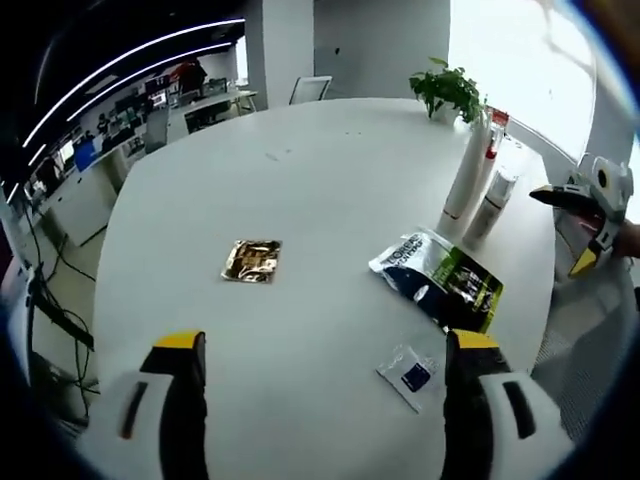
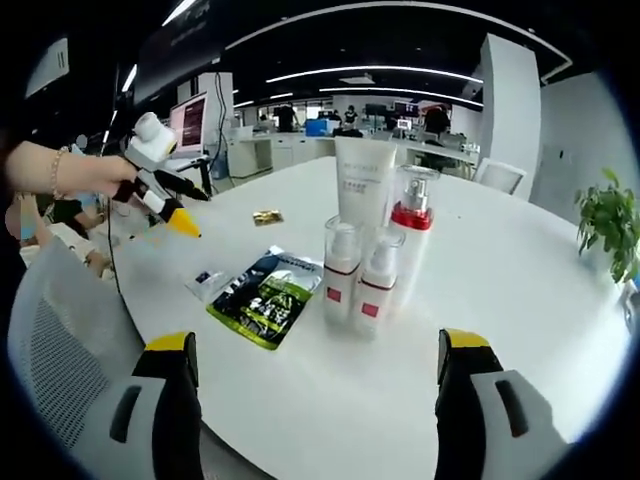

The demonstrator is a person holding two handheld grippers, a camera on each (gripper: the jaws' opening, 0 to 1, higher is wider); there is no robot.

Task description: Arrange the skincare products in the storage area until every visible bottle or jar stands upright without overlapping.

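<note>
Four upright bottles [image 2: 372,262] face the right gripper view.

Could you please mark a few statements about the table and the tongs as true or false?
1. All the bottles stand upright. True.
2. The gold sachet lies on top of the green-and-black pouch. False: they lie apart.
3. The right tongs hold a bottle. False: they are open and empty.
4. A potted plant stands on the table. True.
5. The left tongs are open. True.
</note>
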